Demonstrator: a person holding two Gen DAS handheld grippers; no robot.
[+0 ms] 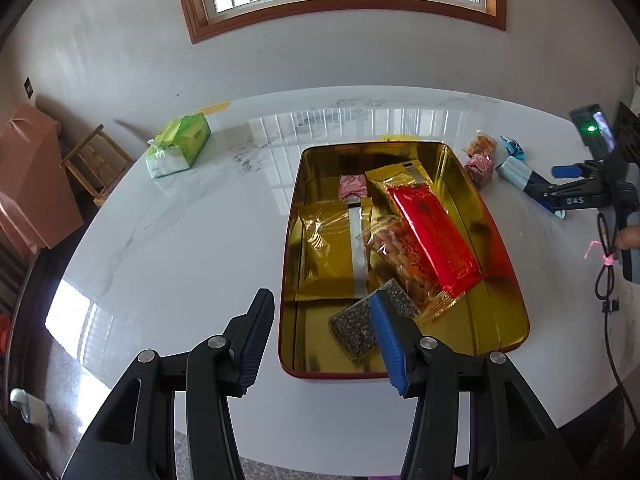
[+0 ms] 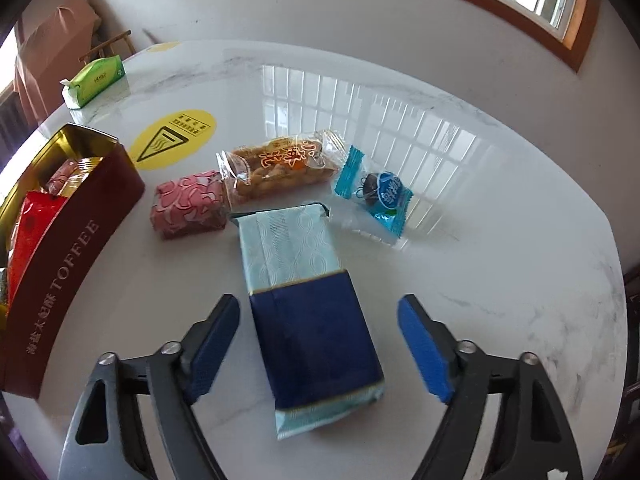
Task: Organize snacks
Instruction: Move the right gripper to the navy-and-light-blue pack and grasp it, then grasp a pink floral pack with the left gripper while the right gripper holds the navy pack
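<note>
Snacks mostly lie inside my gold-lined tin (image 1: 496, 240) on the table (image 1: 200, 220): a red packet (image 1: 432, 240) and a dark sesame bar (image 1: 356, 328). My left gripper (image 1: 320, 336) hangs over the tin's near end, jaws wide. My right gripper (image 2: 320, 344), jaws wide, straddles the blue packet (image 2: 312, 320) without touching it.

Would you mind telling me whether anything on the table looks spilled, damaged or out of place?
Nothing looks spilled or damaged. Four snacks lie outside the tin: the blue pack, pink candy, twist bag and turquoise sweet. In the tin, the red pack lies askew across other packets.
</note>
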